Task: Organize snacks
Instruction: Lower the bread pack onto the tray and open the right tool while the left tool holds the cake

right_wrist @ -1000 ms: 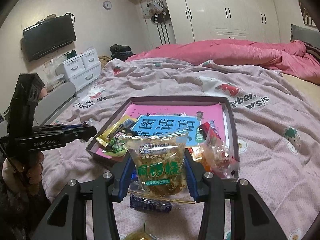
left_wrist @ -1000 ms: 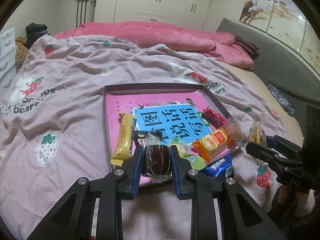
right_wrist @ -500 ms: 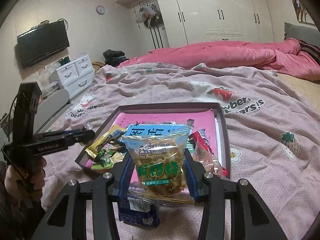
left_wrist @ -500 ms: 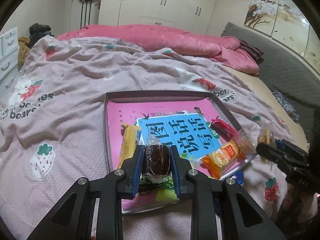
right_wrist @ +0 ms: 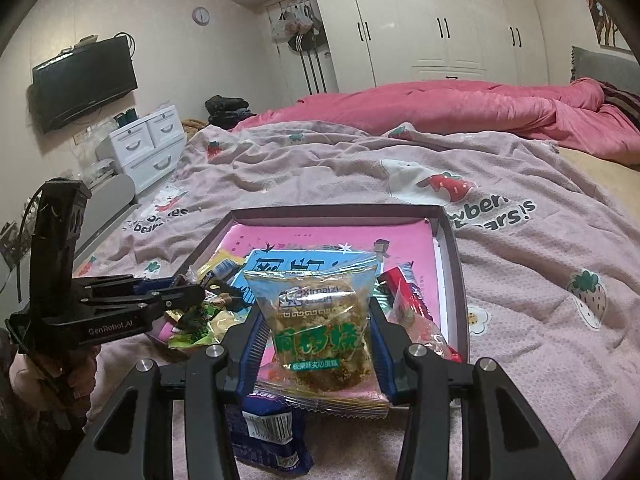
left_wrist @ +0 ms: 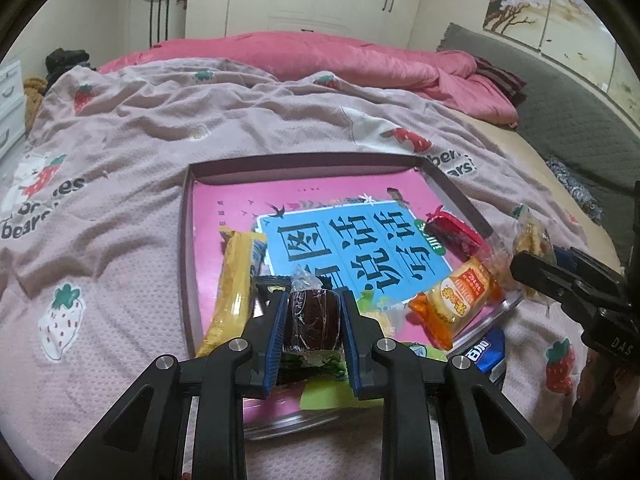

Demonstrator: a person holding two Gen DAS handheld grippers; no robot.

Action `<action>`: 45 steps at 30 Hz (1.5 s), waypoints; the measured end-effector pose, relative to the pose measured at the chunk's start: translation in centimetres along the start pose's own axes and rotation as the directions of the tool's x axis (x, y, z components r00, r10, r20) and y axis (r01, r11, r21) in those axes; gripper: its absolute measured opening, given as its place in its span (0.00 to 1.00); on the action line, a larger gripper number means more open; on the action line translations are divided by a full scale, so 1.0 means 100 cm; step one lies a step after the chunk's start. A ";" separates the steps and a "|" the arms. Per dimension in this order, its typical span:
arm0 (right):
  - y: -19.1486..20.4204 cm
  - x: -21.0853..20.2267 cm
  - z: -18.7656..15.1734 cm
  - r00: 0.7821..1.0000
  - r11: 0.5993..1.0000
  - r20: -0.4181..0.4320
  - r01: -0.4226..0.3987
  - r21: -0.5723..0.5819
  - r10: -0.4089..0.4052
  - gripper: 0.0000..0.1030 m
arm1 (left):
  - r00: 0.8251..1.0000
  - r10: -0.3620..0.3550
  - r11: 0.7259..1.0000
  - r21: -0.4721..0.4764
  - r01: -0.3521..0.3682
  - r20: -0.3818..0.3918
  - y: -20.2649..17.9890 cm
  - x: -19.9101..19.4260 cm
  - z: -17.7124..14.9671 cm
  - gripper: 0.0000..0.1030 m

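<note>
My left gripper [left_wrist: 313, 322] is shut on a small dark round cake in clear wrap [left_wrist: 314, 320], held over the near left part of a shallow pink-floored box [left_wrist: 188, 240] on the bed. My right gripper [right_wrist: 316, 336] is shut on a clear packet with a brown cake and green print [right_wrist: 320, 328], above the box's near edge [right_wrist: 454, 276]. Inside the box lie a yellow bar [left_wrist: 236, 292], an orange packet [left_wrist: 460, 300], a red packet [left_wrist: 456, 232] and green wrappers. In the right wrist view the left gripper [right_wrist: 188, 294] shows side-on over the box's left corner.
A blue packet [right_wrist: 268, 436] lies on the blanket just outside the box's near edge. The bed carries a pale strawberry-print blanket [left_wrist: 120, 152] and a pink duvet [left_wrist: 320, 60] behind. White drawers [right_wrist: 148, 144] and a wall television [right_wrist: 84, 80] stand at the left.
Both grippers have moved forward over the box with their snacks still held; the box looms larger in both views. The left gripper has also sunk a little.
</note>
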State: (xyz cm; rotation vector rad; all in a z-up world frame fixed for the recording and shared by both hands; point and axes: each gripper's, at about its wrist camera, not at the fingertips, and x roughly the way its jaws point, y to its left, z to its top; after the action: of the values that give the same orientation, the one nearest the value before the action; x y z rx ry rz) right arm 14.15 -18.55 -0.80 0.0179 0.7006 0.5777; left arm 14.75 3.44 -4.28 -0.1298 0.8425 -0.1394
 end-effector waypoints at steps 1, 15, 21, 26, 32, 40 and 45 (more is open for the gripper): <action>0.000 0.001 0.000 1.000 1.000 0.000 0.001 0.000 -0.001 0.46 | 1.000 -0.004 1.000 0.002 0.004 -0.005 -0.001 0.002 0.000 0.26; -0.008 0.017 0.003 1.000 1.000 -0.010 0.015 0.014 -0.015 0.46 | 0.998 -0.045 0.998 0.038 0.047 -0.032 -0.020 0.014 -0.003 0.26; -0.011 0.026 0.006 1.000 1.000 -0.015 0.020 0.008 -0.020 0.46 | 0.998 -0.052 0.998 0.041 0.053 -0.035 -0.021 0.015 -0.002 0.26; -0.009 0.036 0.003 0.999 1.000 -0.043 0.015 -0.004 -0.015 0.46 | 0.998 -0.052 0.998 0.038 0.053 -0.035 -0.021 0.016 -0.002 0.26; -0.007 0.042 0.001 0.998 1.000 -0.055 0.012 -0.015 -0.013 0.46 | 0.998 -0.051 0.998 0.036 0.052 -0.036 -0.021 0.016 -0.001 0.26; -0.009 0.047 -0.001 0.997 0.999 -0.070 0.041 -0.011 -0.042 0.46 | 0.998 -0.044 0.999 0.029 0.045 -0.033 -0.017 0.017 -0.001 0.26; -0.010 0.048 -0.002 0.996 0.998 -0.071 0.053 -0.017 -0.054 0.46 | 0.999 -0.036 0.999 0.032 0.037 -0.030 -0.016 0.016 -0.001 0.26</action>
State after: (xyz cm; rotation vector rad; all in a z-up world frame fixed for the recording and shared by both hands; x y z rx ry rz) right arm 17.44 -17.01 -4.03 -0.0359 0.7639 0.5345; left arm 15.60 1.60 -5.29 -0.1134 0.8675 -0.1898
